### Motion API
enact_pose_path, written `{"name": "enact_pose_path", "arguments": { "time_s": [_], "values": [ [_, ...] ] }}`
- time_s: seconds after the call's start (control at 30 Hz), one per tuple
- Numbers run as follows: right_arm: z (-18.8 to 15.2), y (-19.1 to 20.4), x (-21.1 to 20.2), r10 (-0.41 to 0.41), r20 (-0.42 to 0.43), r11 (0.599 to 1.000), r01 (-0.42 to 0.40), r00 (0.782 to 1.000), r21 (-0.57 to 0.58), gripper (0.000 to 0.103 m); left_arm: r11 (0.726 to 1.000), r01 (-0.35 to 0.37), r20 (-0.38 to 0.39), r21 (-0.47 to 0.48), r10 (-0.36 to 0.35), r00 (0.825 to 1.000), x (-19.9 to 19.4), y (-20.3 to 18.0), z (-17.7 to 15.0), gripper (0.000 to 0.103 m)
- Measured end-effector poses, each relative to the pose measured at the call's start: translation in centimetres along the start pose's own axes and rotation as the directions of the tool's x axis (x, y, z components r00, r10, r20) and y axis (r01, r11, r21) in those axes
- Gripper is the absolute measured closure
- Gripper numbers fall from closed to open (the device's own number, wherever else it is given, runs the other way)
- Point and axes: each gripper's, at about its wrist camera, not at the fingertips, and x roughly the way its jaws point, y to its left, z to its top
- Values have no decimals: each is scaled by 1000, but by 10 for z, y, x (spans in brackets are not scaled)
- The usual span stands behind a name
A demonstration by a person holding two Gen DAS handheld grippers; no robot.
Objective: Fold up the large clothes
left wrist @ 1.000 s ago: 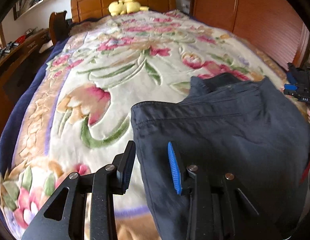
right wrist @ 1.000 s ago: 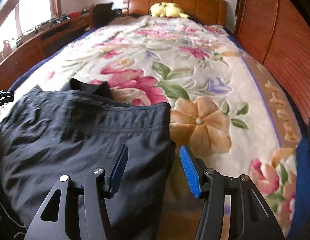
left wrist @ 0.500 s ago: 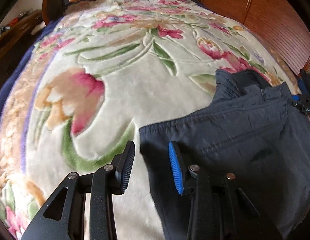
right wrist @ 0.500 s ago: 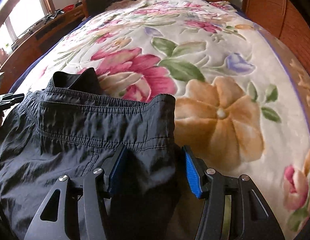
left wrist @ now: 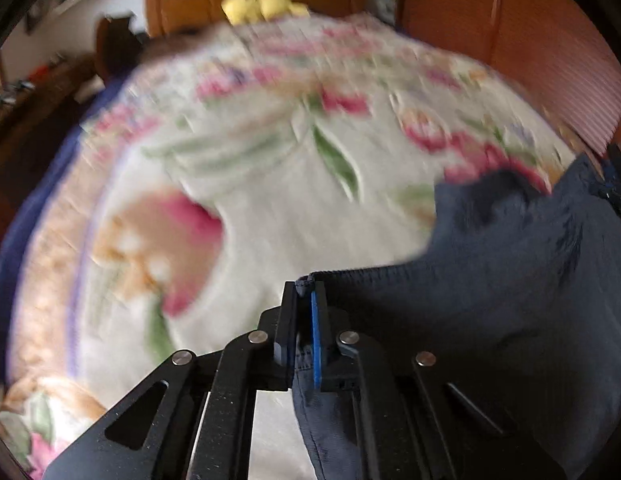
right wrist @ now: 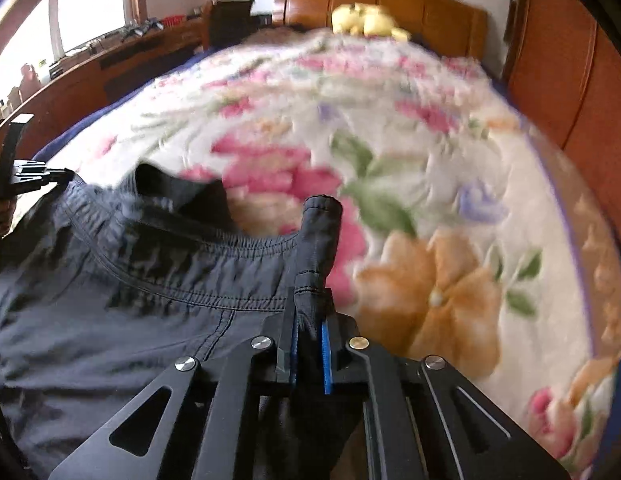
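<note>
1 pair of dark trousers [right wrist: 122, 312] on the bed [right wrist: 450, 184] | 2 grippers: left gripper [left wrist: 304, 292] and right gripper [right wrist: 309, 300] just clamped, each pinching a waistband corner | 1 yellow plush [right wrist: 364, 20]

Floral blanket [left wrist: 270, 216], yellow plush toy [right wrist: 366, 20], wooden headboard [right wrist: 430, 16].

right claw [right wrist: 308, 316] just closed, pinching waistband corner of dark trousers [right wrist: 122, 312]; floral blanket [right wrist: 450, 184] beneath

Soft daylight comes from the window [right wrist: 86, 12], which is blown out to white, left of the floral blanket [right wrist: 390, 152]. Both views are fisheye, bending the room and darkening the corners. Motion blur smears the blanket [left wrist: 250, 168], worst toward the headboard [left wrist: 254, 0].
</note>
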Motion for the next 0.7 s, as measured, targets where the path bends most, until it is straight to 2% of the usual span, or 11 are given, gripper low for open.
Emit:
{"name": "enact_pose_path", "arguments": {
  "time_s": [0.07,0.13,0.27,0.4,0.43,0.5,0.57,0.6,0.7],
  "values": [
    [17,-1,-5,-32,40,999,32,999,0,95,999,-40,52,-7,40,998,-11,3,19,96],
    [30,-2,-5,-70,61,997,70,996,15,95,998,-62,67,-3,62,996,-12,8,35,96],
    [48,-4,29,-141,13,989,141,990,38,95,990,-136,78,33,133,988,-1,9,54,96],
    [39,6,57,-166,-58,985,168,984,34,94,989,-138,76,58,134,988,-1,0,52,96],
    [39,8,59,-166,-67,985,169,984,34,92,990,-127,75,57,123,990,-3,-1,51,96],
    [33,14,55,-192,-70,981,194,979,28,73,994,-97,60,56,93,994,-10,-5,46,95],
    [29,18,44,-190,-55,981,191,980,22,56,995,-78,55,60,74,996,-19,-9,41,87],
    [26,21,34,-176,-40,984,177,984,22,52,996,-65,58,61,61,996,-26,-11,38,81],
    [18,32,-1,-153,-13,988,153,988,10,46,998,-28,76,63,23,997,-47,-19,27,78]
  ]
}}
